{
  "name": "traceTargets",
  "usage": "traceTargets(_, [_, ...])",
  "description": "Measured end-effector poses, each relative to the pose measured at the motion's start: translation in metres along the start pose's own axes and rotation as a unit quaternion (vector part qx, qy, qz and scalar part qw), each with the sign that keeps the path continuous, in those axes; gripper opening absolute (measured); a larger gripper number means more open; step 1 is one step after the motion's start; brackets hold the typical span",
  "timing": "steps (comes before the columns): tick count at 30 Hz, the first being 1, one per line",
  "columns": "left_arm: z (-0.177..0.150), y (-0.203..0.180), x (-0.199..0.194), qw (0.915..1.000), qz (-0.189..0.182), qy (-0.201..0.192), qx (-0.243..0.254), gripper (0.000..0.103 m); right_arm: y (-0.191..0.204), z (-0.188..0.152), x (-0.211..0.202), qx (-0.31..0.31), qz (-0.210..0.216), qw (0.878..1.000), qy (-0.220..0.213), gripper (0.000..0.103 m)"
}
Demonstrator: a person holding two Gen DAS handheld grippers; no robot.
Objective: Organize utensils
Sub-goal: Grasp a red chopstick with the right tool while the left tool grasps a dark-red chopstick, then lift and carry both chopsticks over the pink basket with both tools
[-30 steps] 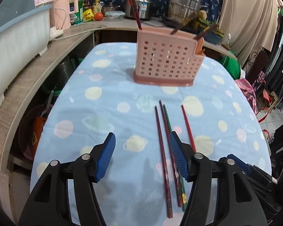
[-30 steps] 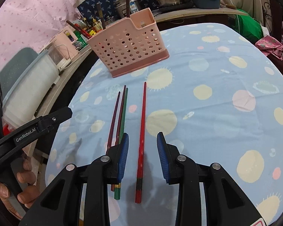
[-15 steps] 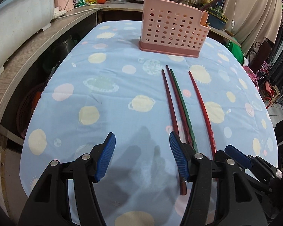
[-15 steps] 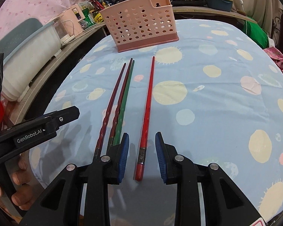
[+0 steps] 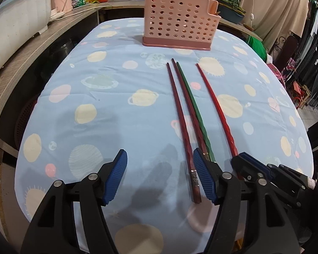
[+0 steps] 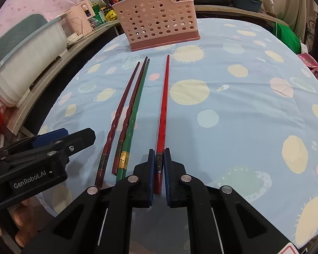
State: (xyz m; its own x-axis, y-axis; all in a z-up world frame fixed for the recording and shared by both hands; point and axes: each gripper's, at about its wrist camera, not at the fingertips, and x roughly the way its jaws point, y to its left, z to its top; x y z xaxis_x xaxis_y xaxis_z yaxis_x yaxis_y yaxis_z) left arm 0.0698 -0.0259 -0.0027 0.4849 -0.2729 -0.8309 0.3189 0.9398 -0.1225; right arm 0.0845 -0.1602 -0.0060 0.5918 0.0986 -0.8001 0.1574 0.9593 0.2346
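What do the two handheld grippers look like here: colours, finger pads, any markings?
Both are matte black plastic frames with silver rivets at the pivots. The right gripper and left gripper carry ribbed blue pads on their fingers. The left gripper's side body reads "GenRobot.AI" in white. No cables or sleeves are visible.

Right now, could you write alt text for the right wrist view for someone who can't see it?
The right gripper has just closed on the thick end of a bright red chopstick lying on a pale blue planet-print tablecloth. Three more chopsticks, two dark red and one green, lie to its left, all pointing toward a pink perforated plastic utensil holder.
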Motion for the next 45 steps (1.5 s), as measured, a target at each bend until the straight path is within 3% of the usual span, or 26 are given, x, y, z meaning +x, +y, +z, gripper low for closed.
traceTargets(12, [-0.011,-0.013,0.008,0.9996,-0.004,0.016,0.022,0.061,-0.007,-0.002,-0.001,0.019,0.009,1.0,-0.004,0.007])
traceTargets(19, [-0.014,-0.015,0.014,0.9993,0.002,0.025,0.028,0.055,-0.007,-0.002,-0.002,0.02,0.009,1.0,-0.004,0.007])
traceTargets(24, [-0.016,-0.019,0.013,0.9989,0.01,0.021,0.041,0.042,-0.006,-0.002,-0.002,0.018,0.007,1.0,-0.004,0.007])
traceTargets(29, [-0.017,-0.016,0.012,0.999,0.008,0.019,0.041,0.018,-0.004,-0.002,-0.002,0.015,0.0,1.0,-0.005,0.007])
traceTargets(32, [-0.016,-0.01,0.012,0.9992,0.006,0.02,0.034,0.01,-0.005,-0.003,-0.002,0.022,-0.001,1.0,-0.009,0.007])
traceTargets(45, [-0.013,-0.014,0.014,0.998,0.024,0.036,0.046,0.007,-0.006,-0.006,-0.003,0.028,0.003,0.999,-0.017,0.007])
